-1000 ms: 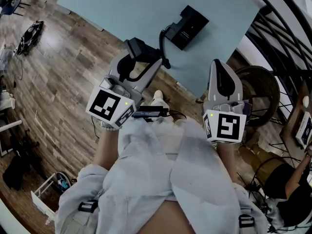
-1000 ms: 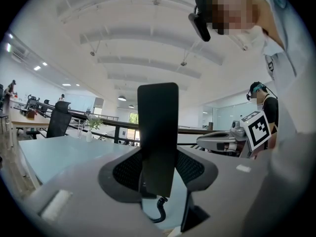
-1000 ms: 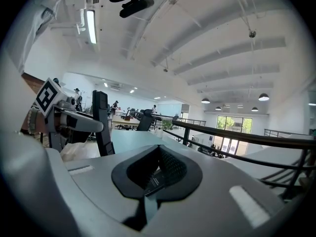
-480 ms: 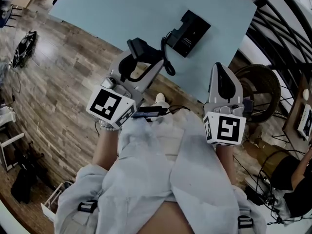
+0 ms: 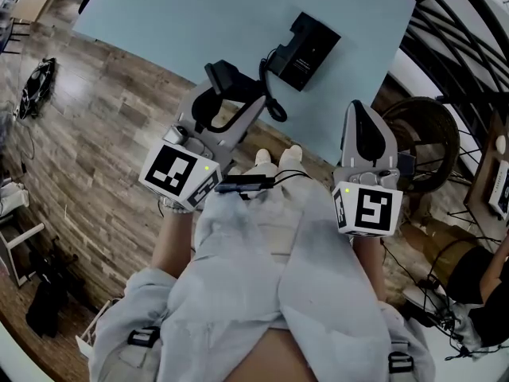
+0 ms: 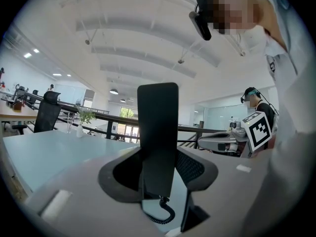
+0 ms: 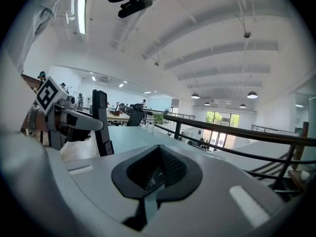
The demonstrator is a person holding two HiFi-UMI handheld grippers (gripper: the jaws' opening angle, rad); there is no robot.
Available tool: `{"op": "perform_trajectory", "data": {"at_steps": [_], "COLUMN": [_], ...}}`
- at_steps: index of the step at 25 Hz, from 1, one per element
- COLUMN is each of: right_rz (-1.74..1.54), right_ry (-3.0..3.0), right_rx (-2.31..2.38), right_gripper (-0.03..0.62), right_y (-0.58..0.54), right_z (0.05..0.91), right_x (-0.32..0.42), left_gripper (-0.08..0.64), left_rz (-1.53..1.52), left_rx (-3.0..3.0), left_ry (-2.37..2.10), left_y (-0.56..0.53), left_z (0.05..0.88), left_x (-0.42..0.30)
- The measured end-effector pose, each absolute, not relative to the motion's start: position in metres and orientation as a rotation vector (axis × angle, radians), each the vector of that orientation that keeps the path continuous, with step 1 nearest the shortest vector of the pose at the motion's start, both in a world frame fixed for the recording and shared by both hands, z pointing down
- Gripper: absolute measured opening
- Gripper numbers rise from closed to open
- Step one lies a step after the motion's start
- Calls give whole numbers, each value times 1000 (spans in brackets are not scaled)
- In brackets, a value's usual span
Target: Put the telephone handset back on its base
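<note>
The black telephone base (image 5: 306, 42) lies on the light blue table (image 5: 199, 18) in the head view. My left gripper (image 5: 223, 95) is shut on the black handset (image 5: 228, 80), held over the table's near edge, short of the base. A coiled cord (image 5: 270, 94) runs from the handset to the base. In the left gripper view the handset (image 6: 158, 127) stands upright between the jaws, the cord (image 6: 165, 216) hanging below. My right gripper (image 5: 359, 118) is shut and holds nothing, to the right of the table corner. The right gripper view shows the handset (image 7: 101, 125) in the left gripper (image 7: 74, 120).
A black railing (image 5: 453, 46) runs behind the table's right side. A round wicker chair (image 5: 425, 146) stands close to my right gripper. Wooden floor (image 5: 95, 134) lies to the left. Another person (image 5: 477, 285) sits at the lower right. My shoes (image 5: 274, 159) are at the table's edge.
Both grippers have stayed almost where they were, the left still holding the handset. A second shoe has come into view by the table's edge.
</note>
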State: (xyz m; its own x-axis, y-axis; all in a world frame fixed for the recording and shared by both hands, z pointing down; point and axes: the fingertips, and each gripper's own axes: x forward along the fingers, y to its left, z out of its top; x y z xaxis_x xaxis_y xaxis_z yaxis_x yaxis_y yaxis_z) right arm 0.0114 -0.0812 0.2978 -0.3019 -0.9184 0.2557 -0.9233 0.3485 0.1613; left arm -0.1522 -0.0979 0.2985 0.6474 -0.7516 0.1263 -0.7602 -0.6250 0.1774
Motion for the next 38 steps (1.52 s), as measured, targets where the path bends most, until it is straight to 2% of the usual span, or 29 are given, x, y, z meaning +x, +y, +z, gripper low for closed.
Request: {"op": "perform_trajectory", "data": {"at_steps": [20,38], "right_rz": [39,99], "right_ry": [-2364,-2363], "right_rx": [1580,1560], "right_gripper": [6,6], "right_y": [-106,-124], "right_z": [305,318], "right_x": [34,60], "left_gripper": [209,209], "left_rz": [175,395], "left_rx": [2598,2501], "left_ry": [-1330,-1333], "left_y": [-122,-154], "left_z": [315,365], "left_x": [-145,-127]}}
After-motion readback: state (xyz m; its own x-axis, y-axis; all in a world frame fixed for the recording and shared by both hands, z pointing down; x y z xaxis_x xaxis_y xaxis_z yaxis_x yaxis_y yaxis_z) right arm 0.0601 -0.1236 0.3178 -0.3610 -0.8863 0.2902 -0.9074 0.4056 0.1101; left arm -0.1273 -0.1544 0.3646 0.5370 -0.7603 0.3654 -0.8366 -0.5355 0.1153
